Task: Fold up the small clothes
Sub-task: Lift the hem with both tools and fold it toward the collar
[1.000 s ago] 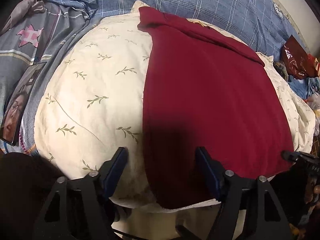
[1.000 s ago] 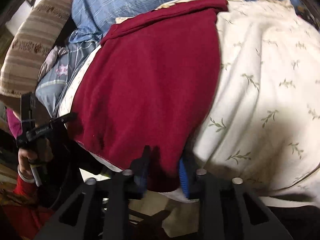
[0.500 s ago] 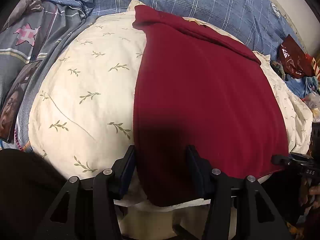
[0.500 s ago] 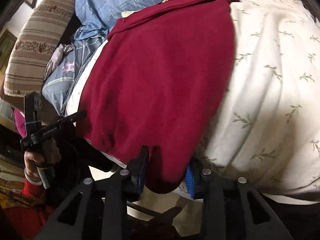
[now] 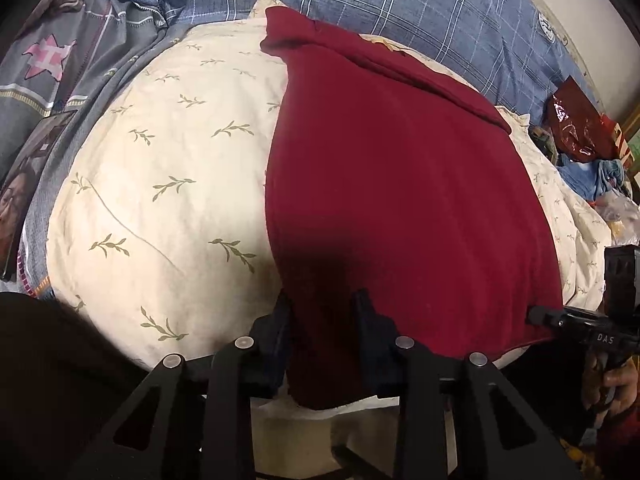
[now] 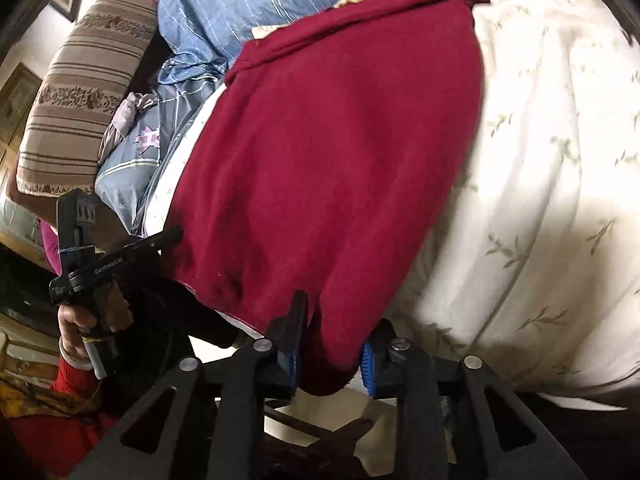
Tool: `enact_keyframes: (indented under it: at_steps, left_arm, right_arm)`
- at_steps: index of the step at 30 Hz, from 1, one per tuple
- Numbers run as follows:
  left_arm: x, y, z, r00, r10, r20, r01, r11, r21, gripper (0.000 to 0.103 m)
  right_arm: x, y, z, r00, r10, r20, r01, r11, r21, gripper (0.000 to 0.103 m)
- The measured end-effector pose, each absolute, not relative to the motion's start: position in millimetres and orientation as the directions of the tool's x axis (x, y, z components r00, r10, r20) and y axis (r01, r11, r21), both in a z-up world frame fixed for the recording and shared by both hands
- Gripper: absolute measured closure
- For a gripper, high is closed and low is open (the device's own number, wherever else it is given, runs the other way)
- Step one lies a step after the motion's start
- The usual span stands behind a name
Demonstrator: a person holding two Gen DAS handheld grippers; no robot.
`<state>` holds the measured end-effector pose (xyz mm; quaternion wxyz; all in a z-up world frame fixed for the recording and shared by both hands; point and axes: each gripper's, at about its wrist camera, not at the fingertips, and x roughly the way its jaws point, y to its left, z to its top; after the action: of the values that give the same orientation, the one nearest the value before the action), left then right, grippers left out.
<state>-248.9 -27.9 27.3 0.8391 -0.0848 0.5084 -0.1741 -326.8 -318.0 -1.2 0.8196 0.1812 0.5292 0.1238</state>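
Note:
A dark red garment (image 5: 400, 184) lies flat on a cream leaf-printed pillow (image 5: 168, 184), with its far edge folded over. My left gripper (image 5: 322, 312) straddles the garment's near left corner at the pillow's front edge. Its jaws are closing, and the cloth between them is not bunched. My right gripper (image 6: 336, 332) is at the near right corner of the red garment (image 6: 340, 152); its jaws are closing too, and a bulge of cloth is pinched between the blue pads (image 6: 369, 364). Each view shows the other gripper beside the hem.
A blue plaid blanket (image 5: 400, 4) lies behind the pillow, and a grey quilt with a pink star (image 5: 48, 60) lies left of it. A red foil bag (image 5: 576, 120) and clutter sit at far right. A striped cushion (image 6: 80, 92) leans at left. A hand (image 6: 80, 324) holds the left gripper's handle.
The left jaws have narrowed from wide apart to close round the garment's corner. The right jaws went from a tight pinch to a wider hold with more cloth between them.

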Motion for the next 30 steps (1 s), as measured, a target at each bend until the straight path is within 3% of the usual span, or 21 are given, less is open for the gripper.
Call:
enact_keyframes:
  at_steps: [15, 17, 19, 21, 30]
  left_arm:
    - [-251.5, -31.3, 26.8, 0.428, -0.379, -0.82, 0.201, 0.925, -0.322, 0.073]
    - [-252.2, -32.0, 27.4, 0.432, -0.378, -0.819, 0.206, 0.925, -0.319, 0.074]
    - [-253.1, -31.4, 28.4, 0.429, -0.389, -0.815, 0.211, 0.921, -0.328, 0.087]
    - [-252.8, -30.0, 34.4, 0.426, -0.411, -0.806, 0.217, 0.911, -0.35, 0.091]
    - [-248.2, -16.5, 83.5, 0.505, -0.463, -0.729, 0.265, 0.886, -0.38, 0.093]
  right_arm:
    - [-328.3, -314.3, 0.1, 0.413, 0.374, -0.83, 0.001, 0.912, 0.411, 0.078]
    - [-329.4, -309.7, 3.9, 0.418, 0.353, -0.837, -0.018, 0.924, 0.381, 0.082]
    - [-330.0, -307.1, 8.2, 0.429, 0.352, -0.832, -0.027, 0.925, 0.378, 0.084]
    - [-330.8, -303.6, 14.7, 0.444, 0.352, -0.824, -0.04, 0.926, 0.374, 0.085]
    - [-319.5, -309.1, 63.6, 0.58, 0.391, -0.714, -0.102, 0.905, 0.413, 0.089]
